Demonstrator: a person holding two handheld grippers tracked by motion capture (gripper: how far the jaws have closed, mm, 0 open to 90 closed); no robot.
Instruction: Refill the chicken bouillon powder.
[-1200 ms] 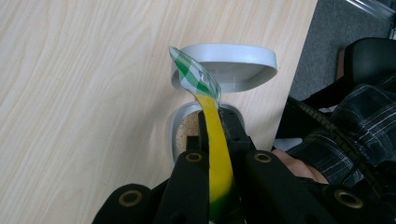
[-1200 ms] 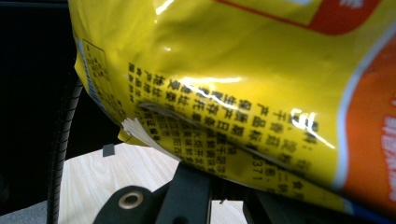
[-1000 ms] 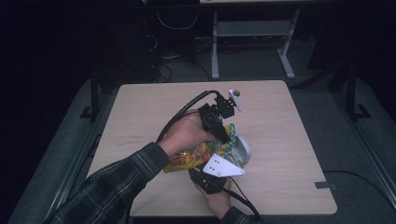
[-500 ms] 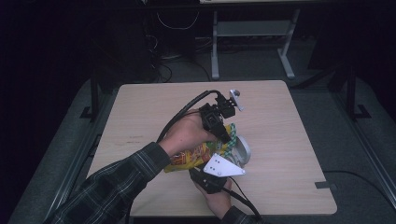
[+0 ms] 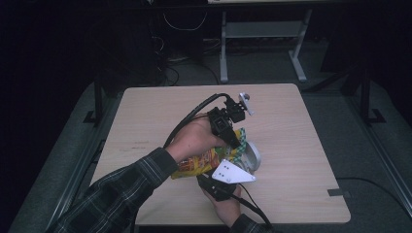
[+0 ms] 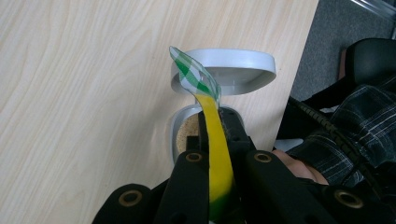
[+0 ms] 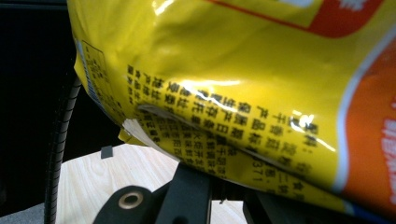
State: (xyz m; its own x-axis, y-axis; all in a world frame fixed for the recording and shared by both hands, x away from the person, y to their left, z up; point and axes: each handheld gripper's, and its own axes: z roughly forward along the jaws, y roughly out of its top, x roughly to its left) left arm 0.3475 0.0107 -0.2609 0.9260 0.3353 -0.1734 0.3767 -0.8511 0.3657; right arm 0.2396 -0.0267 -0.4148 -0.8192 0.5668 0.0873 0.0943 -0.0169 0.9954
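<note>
High view: yellow snack bag held above the table, nearer its front edge, about mid-width. Left gripper clamps the bag's top end; right gripper sits at the lower side, grey plate on top. Grey container just right of the bag.

Left gripper view: jaws closed tight on the bag's yellow-green edge. Container below, open, lid flipped up, brownish contents inside, near the table's edge.

Right gripper view: bag presses on the jaws; can't tell the gap or whether they grip.
</note>
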